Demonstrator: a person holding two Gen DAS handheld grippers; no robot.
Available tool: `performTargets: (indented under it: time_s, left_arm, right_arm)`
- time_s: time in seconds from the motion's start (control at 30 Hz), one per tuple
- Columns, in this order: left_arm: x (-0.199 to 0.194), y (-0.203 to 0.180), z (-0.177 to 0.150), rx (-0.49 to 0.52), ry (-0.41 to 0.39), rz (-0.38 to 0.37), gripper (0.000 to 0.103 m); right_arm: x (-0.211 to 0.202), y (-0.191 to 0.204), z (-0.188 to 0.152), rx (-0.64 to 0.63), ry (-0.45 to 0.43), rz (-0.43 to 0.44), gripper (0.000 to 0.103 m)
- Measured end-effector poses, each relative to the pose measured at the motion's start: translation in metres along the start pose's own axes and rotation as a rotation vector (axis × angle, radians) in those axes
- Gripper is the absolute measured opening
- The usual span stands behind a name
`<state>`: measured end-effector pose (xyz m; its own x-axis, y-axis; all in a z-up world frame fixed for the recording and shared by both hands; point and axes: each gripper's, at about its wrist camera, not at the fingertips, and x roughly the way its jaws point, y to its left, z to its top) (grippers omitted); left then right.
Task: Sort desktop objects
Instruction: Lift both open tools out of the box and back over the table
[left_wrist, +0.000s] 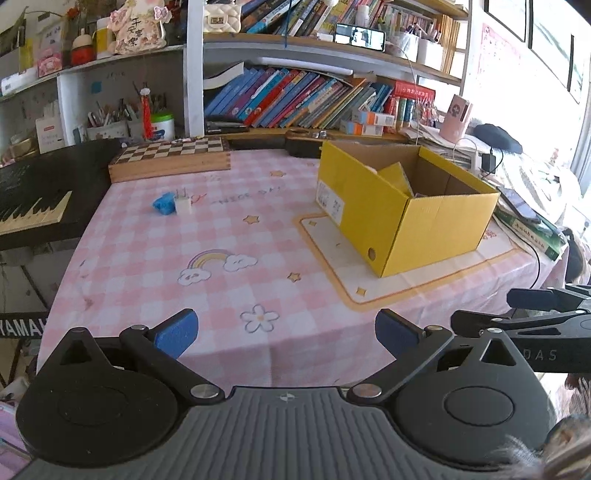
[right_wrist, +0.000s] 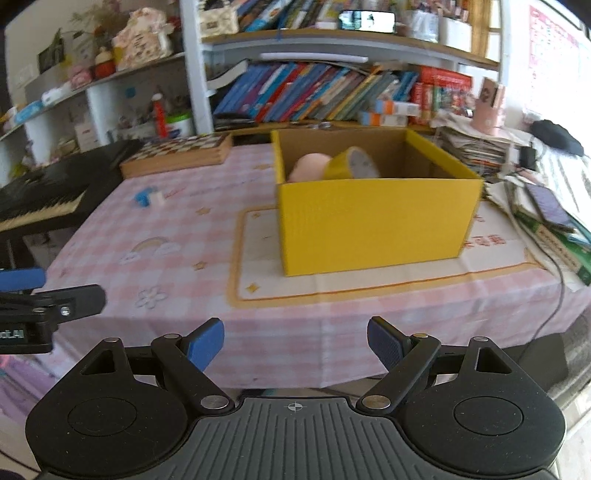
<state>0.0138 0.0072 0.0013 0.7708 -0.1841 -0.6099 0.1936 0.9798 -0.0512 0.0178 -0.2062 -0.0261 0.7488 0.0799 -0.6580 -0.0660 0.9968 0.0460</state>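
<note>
A yellow cardboard box (left_wrist: 436, 218) (right_wrist: 373, 221) stands open on the pink checked tablecloth (left_wrist: 207, 258) (right_wrist: 173, 243), right of the middle. Inside it, the right wrist view shows a roll of yellow tape (right_wrist: 351, 164) leaning against a pink rounded object (right_wrist: 308, 166). At the far left of the cloth a small blue object (left_wrist: 163, 204) (right_wrist: 142, 197) lies against a white charger plug (left_wrist: 182, 203) (right_wrist: 159, 197). My left gripper (left_wrist: 284, 334) hangs open over the table's near edge, nothing between its blue pads. My right gripper (right_wrist: 295, 347) is open too, in front of the box, empty.
A wooden chessboard box (left_wrist: 173, 158) (right_wrist: 181, 151) lies at the far edge. A black keyboard (left_wrist: 33, 199) (right_wrist: 40, 199) borders the table's left. Stacked papers, a phone (right_wrist: 546, 203) and cables crowd the right side. Bookshelves rise behind the table.
</note>
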Motion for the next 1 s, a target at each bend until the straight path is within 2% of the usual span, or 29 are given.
performTargets:
  time_s: [0.3, 0.77, 1.0]
  left_arm:
    - [-0.009, 0.030, -0.010, -0.014, 0.014, 0.027, 0.103]
    - [-0.023, 0.078, -0.011, -0.066, -0.020, 0.098, 0.103]
    - [-0.026, 0.090, -0.010, -0.077, -0.031, 0.116, 0.103]
  right_arm:
    - [0.005, 0.039, -0.001, -0.040, 0.007, 0.056, 0.087]
    - [0.016, 0.092, 0.011, -0.128, -0.009, 0.105, 0.087]
    - [0.022, 0.109, 0.020, -0.174, -0.018, 0.134, 0.087]
